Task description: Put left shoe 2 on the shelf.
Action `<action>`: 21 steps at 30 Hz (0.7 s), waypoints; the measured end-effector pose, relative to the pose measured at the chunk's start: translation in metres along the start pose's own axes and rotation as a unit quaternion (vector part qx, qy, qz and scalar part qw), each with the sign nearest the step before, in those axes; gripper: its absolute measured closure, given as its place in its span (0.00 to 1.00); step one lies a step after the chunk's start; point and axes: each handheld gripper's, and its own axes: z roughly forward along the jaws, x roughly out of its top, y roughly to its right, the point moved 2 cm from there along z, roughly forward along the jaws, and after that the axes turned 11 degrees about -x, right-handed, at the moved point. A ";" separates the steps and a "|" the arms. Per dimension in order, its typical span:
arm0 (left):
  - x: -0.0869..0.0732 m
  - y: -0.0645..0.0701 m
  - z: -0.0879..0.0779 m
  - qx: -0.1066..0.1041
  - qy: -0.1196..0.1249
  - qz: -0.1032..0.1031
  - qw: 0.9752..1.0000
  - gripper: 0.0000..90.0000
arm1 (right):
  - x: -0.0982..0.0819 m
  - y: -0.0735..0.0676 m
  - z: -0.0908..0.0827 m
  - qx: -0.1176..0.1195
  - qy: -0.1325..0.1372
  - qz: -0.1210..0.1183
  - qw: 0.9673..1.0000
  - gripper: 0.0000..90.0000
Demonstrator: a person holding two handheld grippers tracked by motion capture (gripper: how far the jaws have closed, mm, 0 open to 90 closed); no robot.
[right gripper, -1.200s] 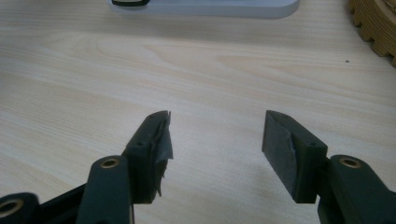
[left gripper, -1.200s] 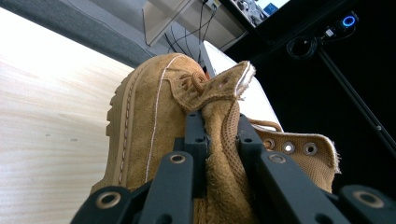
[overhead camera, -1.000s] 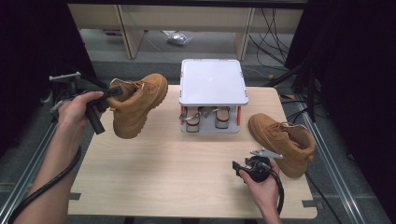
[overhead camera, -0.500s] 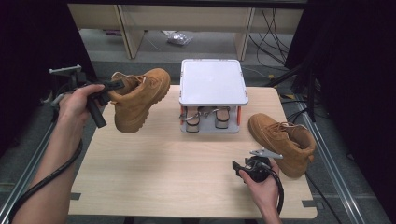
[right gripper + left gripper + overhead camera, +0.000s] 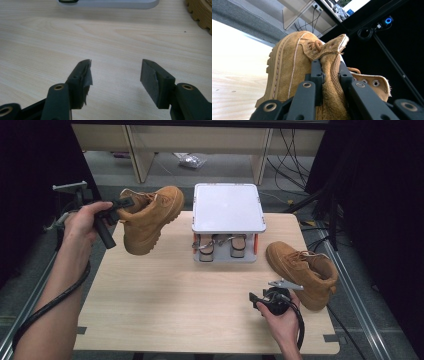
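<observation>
My left gripper (image 5: 124, 204) is shut on the collar of a tan suede boot (image 5: 150, 217) and holds it in the air over the table's back left corner, toe pointing right. In the left gripper view both jaws pinch the boot's collar (image 5: 332, 75) between them (image 5: 329, 68). A second tan boot (image 5: 301, 270) lies on the table at the right, its sole edge (image 5: 201, 12) showing in the right gripper view. Just left of that boot, my right gripper (image 5: 257, 299) sits low over the wooden table (image 5: 165, 295), open, with nothing between its jaws (image 5: 115, 72).
A small white rack (image 5: 228, 207) with a flat top stands at the back middle of the table, with a pair of shoes (image 5: 220, 245) on its lower shelf. Cables and shelving lie on the floor behind.
The left hand has lifted the held boot higher and a little toward the back. The right gripper and the second boot have not moved.
</observation>
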 end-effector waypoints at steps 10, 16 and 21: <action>0.010 0.010 0.010 -0.008 0.008 -0.004 1.000 0.89 | 0.000 -0.001 0.000 0.001 -0.003 0.007 1.000 0.47; 0.012 0.016 0.019 -0.010 0.004 -0.001 1.000 0.89 | -0.001 -0.002 -0.001 0.001 -0.011 0.020 1.000 0.47; 0.014 0.020 0.028 -0.011 0.003 -0.006 1.000 0.89 | -0.001 -0.002 0.001 -0.002 -0.008 0.020 1.000 0.47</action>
